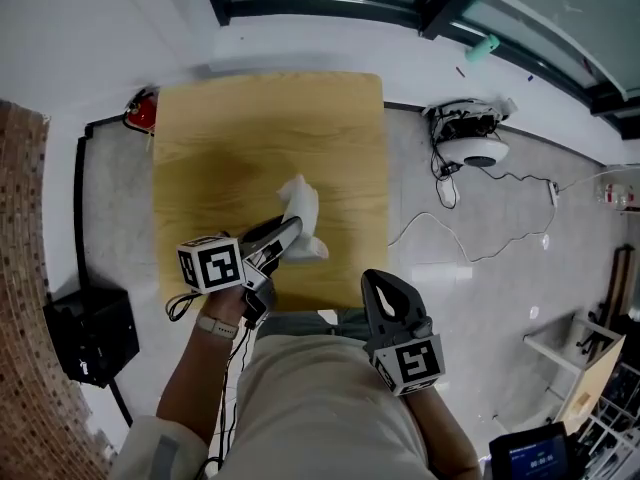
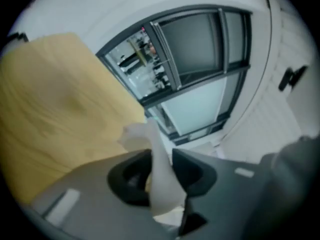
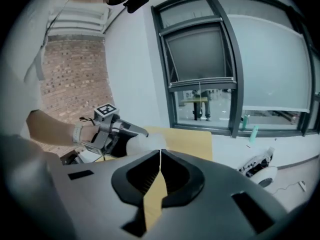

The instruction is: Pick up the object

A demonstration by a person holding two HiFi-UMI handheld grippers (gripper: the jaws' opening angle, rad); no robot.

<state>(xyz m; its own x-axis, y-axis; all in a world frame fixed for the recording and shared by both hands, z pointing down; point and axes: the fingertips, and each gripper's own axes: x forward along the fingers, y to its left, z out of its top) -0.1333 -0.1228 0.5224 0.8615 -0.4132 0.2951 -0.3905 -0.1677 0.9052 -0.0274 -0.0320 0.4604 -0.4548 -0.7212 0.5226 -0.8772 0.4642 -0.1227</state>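
Note:
A crumpled white paper-like object (image 1: 301, 206) hangs just above the near part of the wooden table (image 1: 250, 128). My left gripper (image 1: 290, 234) is shut on its lower part and holds it up. In the left gripper view the white object (image 2: 139, 134) is pinched between the dark jaws of the left gripper (image 2: 161, 159) and sticks out past them. My right gripper (image 1: 373, 283) hovers at the table's near edge, shut with nothing in it. In the right gripper view the right gripper (image 3: 160, 154) shows its jaws pressed together, and the left gripper (image 3: 131, 129) with the white object (image 3: 145, 143) is at the left.
A red thing (image 1: 143, 112) sits at the table's far left corner. A black box (image 1: 90, 333) stands on the floor at the left, by a brick wall. A white round device (image 1: 472, 146) with cables lies on the floor at the right. Windows run along the far wall.

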